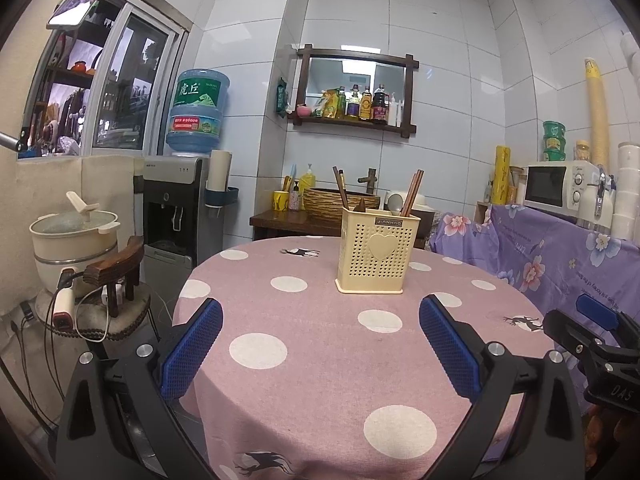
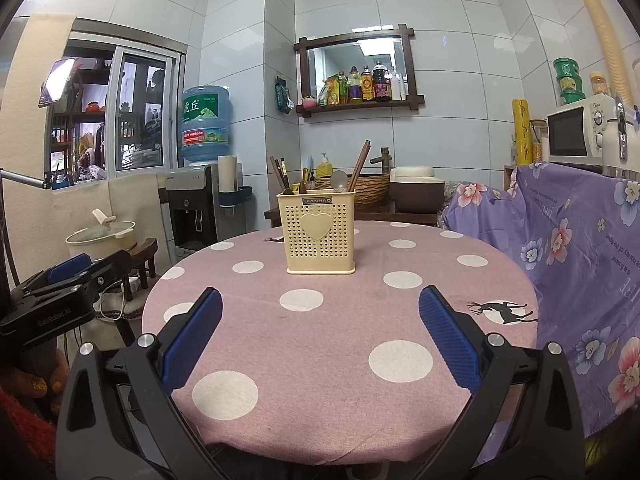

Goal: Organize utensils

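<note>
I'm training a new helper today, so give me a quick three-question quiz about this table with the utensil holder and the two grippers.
1. True or false: the left gripper is holding a spoon.
2. Multiple choice: where do the chopsticks stand? A) flat on the tablecloth B) upright in the utensil holder C) in the right gripper
3. Fill in: the raised shape on the front of the holder is a ____.

Key
1. False; its jaws are apart with nothing between them.
2. B
3. Heart
</note>
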A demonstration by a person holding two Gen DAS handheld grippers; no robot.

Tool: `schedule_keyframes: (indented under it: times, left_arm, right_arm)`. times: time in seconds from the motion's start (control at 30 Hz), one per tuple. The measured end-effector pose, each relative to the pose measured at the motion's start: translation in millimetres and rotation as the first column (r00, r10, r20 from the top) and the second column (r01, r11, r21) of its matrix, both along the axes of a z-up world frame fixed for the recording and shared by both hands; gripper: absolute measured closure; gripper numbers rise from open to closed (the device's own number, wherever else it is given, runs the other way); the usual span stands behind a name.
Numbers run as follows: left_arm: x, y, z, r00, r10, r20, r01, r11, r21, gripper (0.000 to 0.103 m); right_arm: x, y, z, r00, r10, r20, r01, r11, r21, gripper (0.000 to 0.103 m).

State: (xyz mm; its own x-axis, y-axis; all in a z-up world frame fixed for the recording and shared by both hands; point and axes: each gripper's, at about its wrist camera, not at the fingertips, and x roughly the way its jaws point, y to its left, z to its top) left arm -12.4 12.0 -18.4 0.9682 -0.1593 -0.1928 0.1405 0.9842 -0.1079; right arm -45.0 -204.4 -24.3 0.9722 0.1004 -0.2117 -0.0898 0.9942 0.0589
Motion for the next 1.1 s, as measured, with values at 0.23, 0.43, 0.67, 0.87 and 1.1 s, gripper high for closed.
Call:
schedule_keyframes:
  times: [0.23,0.43,0.67,0.87,1.1]
  left_arm:
    - [-1.9,-3.3,4.0,1.000,0.015,0.004,-0.015,0.999,0.030,0.005]
    - [3.3,-2.0,3.4,0.999,0.021,-0.032,-0.020,1.000,0.021,0.005]
    - [1.3,-4.3,4.6,0.999,0.031,-0.027,-0.030,0.999,0.036,0.005]
    - [3.0,-4.6,4.2,0.999,0.032,-0.038,-0.030,0.999,0.037,0.005]
    - [3.1,-4.6,4.6,0.999,0.030,-0.042,-0.028,0.999,0.036,0.005]
  right_arm:
    - [0.2,2.8,-2.9,1.000,-0.002,-0.006,0.002,1.000,0.005,0.006]
    - [-0.1,2.5,-3.1,1.000,-0.004,-0.004,0.004,1.000,0.004,0.006]
    - [1.0,3.8,-4.7,1.000,-0.005,-0.010,0.005,1.000,0.009,0.006]
    - [0.2,4.8,-5.7,1.000,-0.006,-0.012,0.006,1.000,0.010,0.006]
    - [0.9,4.2,-5.1,1.000,-0.005,-0.013,0.005,1.000,0.010,0.006]
